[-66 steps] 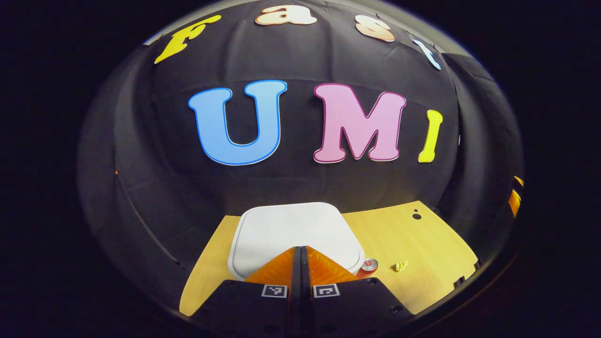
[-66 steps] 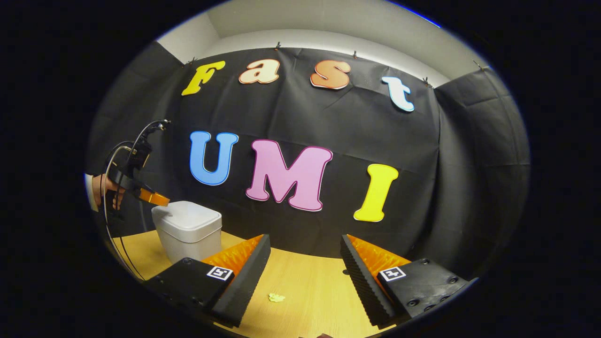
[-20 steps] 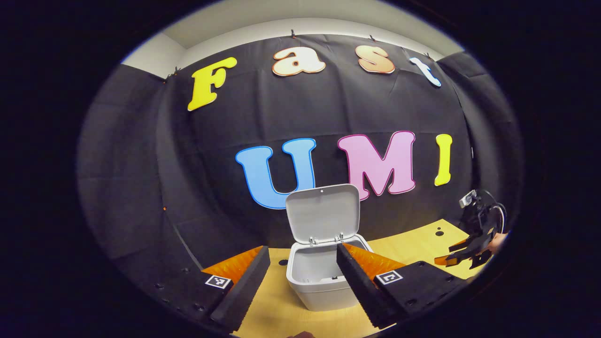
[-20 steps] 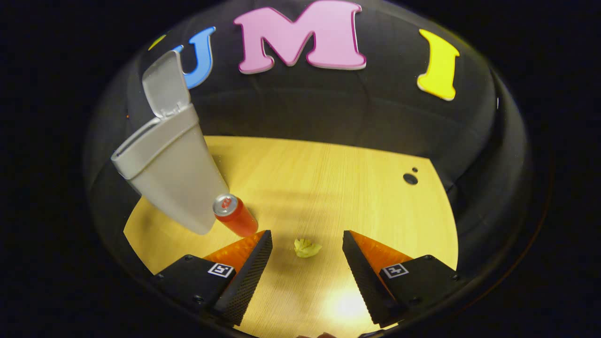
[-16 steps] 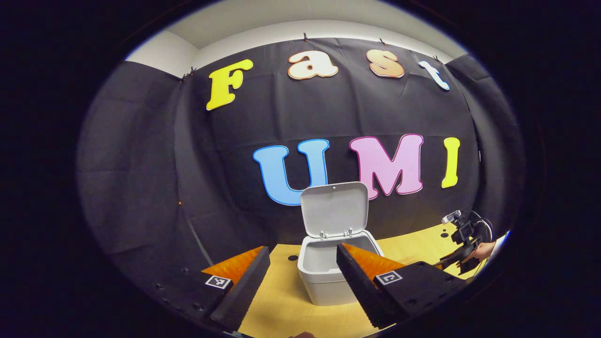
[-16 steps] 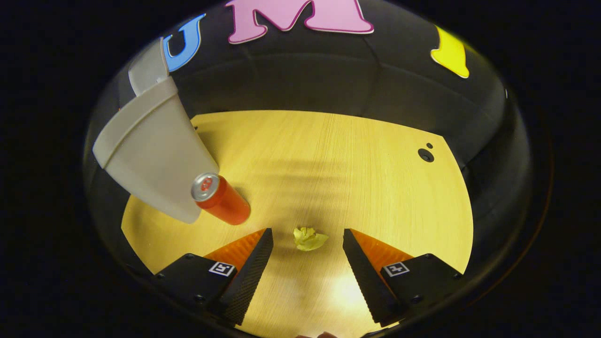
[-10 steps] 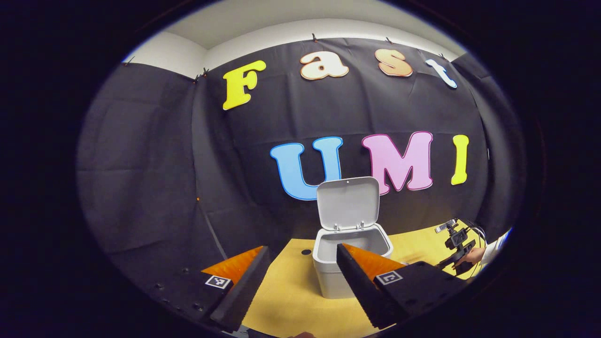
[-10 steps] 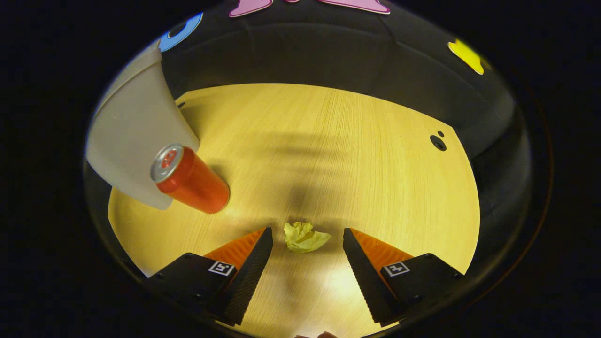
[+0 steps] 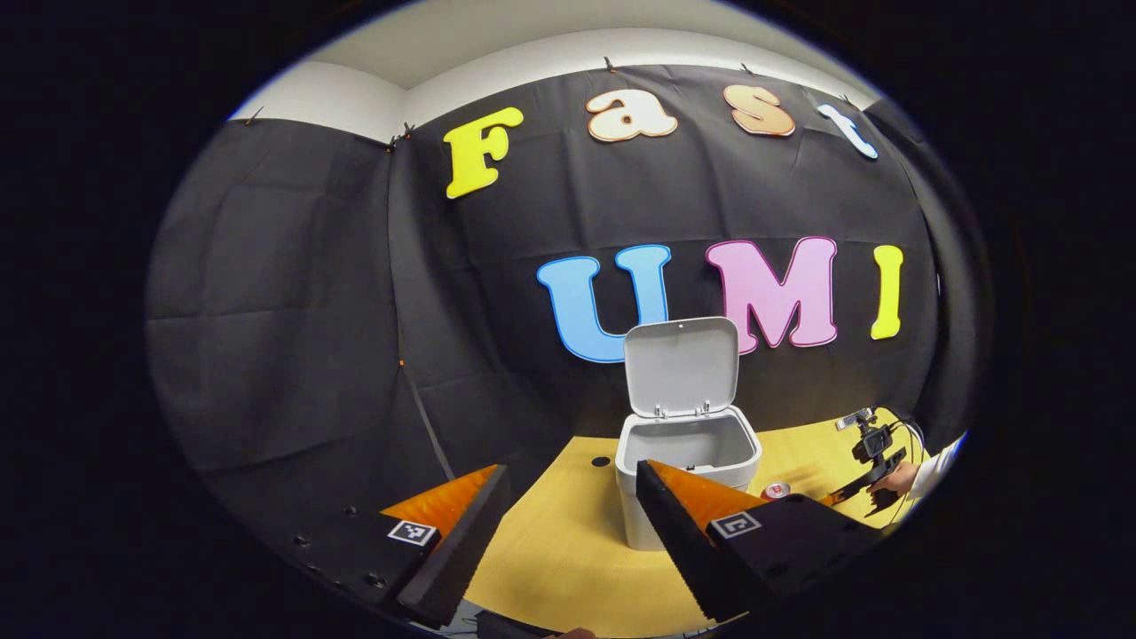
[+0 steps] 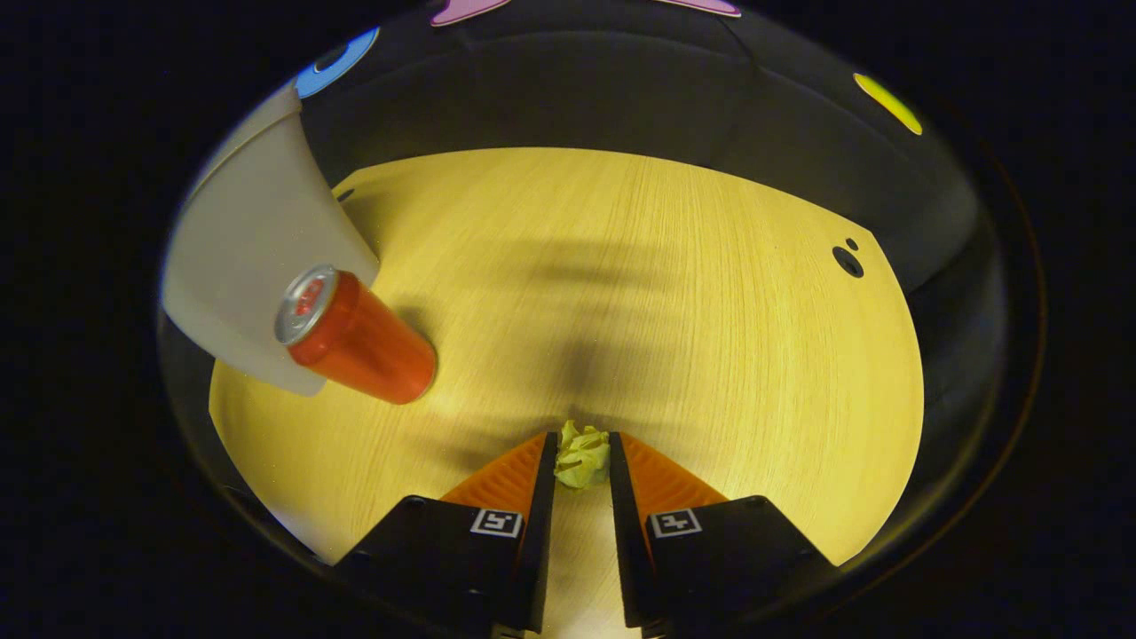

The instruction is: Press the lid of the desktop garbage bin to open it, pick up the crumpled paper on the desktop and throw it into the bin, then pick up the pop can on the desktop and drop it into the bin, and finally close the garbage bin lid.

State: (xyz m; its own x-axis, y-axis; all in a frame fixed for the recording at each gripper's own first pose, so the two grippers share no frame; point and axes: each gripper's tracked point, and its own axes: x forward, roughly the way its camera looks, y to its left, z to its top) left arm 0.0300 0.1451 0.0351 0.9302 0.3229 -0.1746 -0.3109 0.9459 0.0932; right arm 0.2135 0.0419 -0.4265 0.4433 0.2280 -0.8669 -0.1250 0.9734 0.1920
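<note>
Two grippers, one bin, one can, one paper ball, on a light wooden desktop (image 10: 674, 293).

Right gripper (image 10: 581, 448): lower centre of the right gripper view, pointed down at the desktop. Its two fingers are drawn in close on either side of the crumpled paper (image 10: 582, 457), a small yellow-green wad sitting between the tips just above the bottom middle of the frame; both fingers press against it, so the paper is grasped. Whether the wad rests on the wood or is lifted cannot be told.

Pop can (image 10: 357, 335): red body, silver top, standing upright at the left of the right gripper view, just in front of the bin's wall and well apart from the paper. In the left gripper view its top shows as a small spot at lower right, just beside the bin.

Garbage bin (image 9: 689, 475): pale grey, lower centre-right of the left gripper view, standing on the desktop near the black cloth wall. Its lid (image 9: 682, 366) is raised upright at the back, the mouth open. In the right gripper view its side wall takes the upper left.

Left gripper (image 9: 568, 484): bottom of the left gripper view, fingers spread wide and released, grasping nothing, the bin partly behind one finger.

Person's hand (image 9: 901, 479): far right edge of the left gripper view, holding the right gripper low over the desktop.
</note>
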